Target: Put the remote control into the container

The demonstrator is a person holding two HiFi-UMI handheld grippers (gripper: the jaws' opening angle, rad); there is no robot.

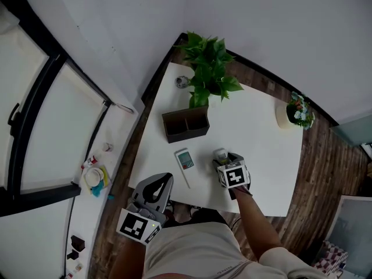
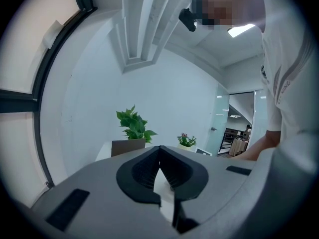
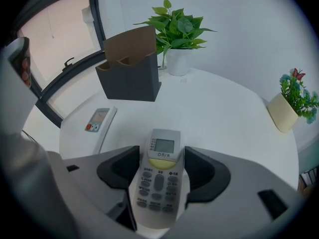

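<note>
The remote control (image 3: 160,183) lay between the 2 jaws of our right gripper (image 3: 160,157), which seemed clamped on its sides, over the white table (image 3: 224,113). Our left gripper (image 2: 159,149) was closed and empty. Another remote (image 3: 98,119) lay to the left, and the dark 2-compartment container (image 3: 130,68) stood beyond.

The right gripper (image 3: 162,156) is reaching out over the surface (image 1: 261,156) on a bare, extended forearm (image 1: 256,220), its fingers (image 3: 119,171) pressing both sides of the remote control (image 3: 159,183). The left gripper (image 2: 159,148) is hovering low at the near left, close to the body, fingers (image 2: 144,171) meeting at their tips.
</note>
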